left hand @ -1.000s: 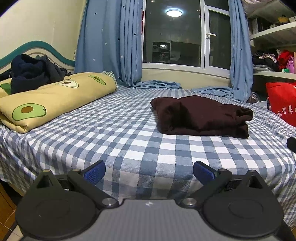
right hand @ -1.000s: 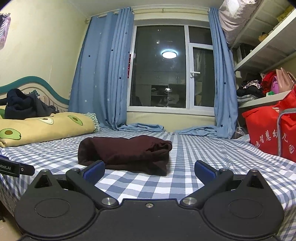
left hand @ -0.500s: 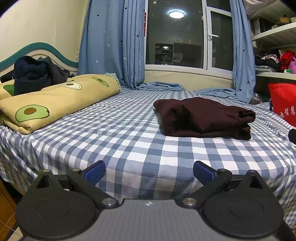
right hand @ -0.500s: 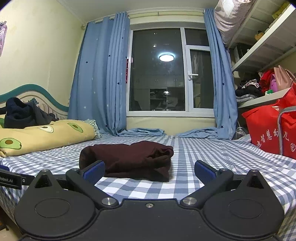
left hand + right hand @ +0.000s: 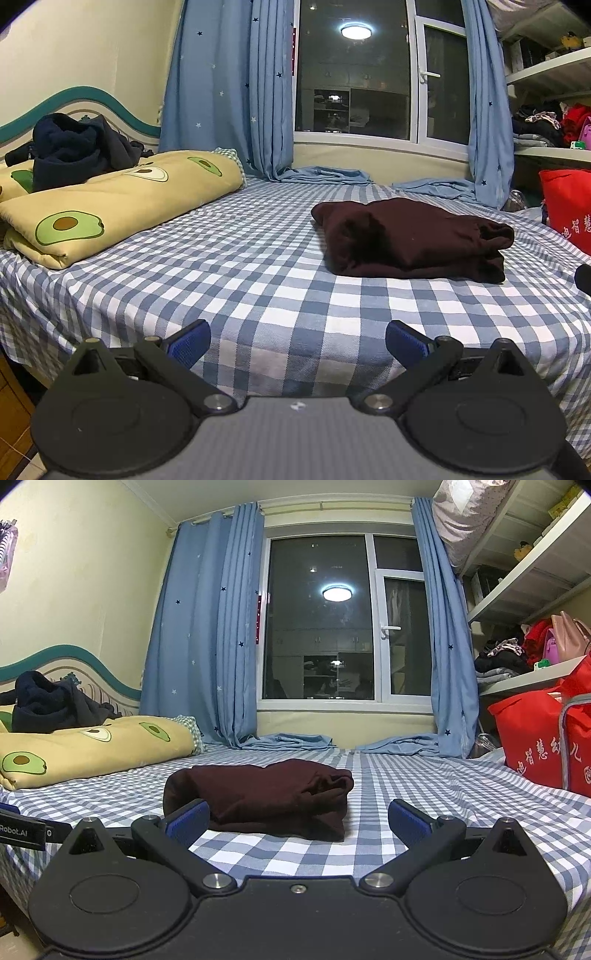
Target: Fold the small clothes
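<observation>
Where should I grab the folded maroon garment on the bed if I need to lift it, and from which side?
Probably the maroon garment by its bunched, layered right end, coming in low from the right with the right gripper. The stacked edges there stand proud of the checked sheet.

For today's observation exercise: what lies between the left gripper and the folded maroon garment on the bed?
Only bare checked bedsheet lies between the open left gripper and the maroon garment; the left wrist view shows this.
</observation>
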Motion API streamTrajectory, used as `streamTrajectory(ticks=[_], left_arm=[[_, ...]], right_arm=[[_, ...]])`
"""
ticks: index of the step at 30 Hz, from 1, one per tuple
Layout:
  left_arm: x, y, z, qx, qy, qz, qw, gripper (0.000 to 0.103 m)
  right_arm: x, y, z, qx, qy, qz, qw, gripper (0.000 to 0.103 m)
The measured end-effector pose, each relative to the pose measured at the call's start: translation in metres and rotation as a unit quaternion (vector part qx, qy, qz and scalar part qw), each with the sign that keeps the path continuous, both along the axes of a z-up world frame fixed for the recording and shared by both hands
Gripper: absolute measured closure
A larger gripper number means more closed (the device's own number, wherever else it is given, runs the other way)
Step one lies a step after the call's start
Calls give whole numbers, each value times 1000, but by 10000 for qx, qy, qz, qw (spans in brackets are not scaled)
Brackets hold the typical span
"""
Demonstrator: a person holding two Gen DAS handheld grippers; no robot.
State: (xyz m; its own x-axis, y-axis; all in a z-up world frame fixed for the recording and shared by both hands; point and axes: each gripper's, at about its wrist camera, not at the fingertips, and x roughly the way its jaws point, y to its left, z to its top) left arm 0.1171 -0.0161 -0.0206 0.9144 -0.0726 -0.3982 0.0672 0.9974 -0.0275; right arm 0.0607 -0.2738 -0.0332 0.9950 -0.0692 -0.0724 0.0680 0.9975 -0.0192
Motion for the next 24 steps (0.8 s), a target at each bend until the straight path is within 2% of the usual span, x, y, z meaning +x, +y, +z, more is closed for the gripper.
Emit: streamTrajectory(ticks=[24], left_arm=[[0, 1, 0, -7, -22, 47, 10000, 1]], right_arm=[[0, 0, -2, -17, 7, 12, 10000, 0]])
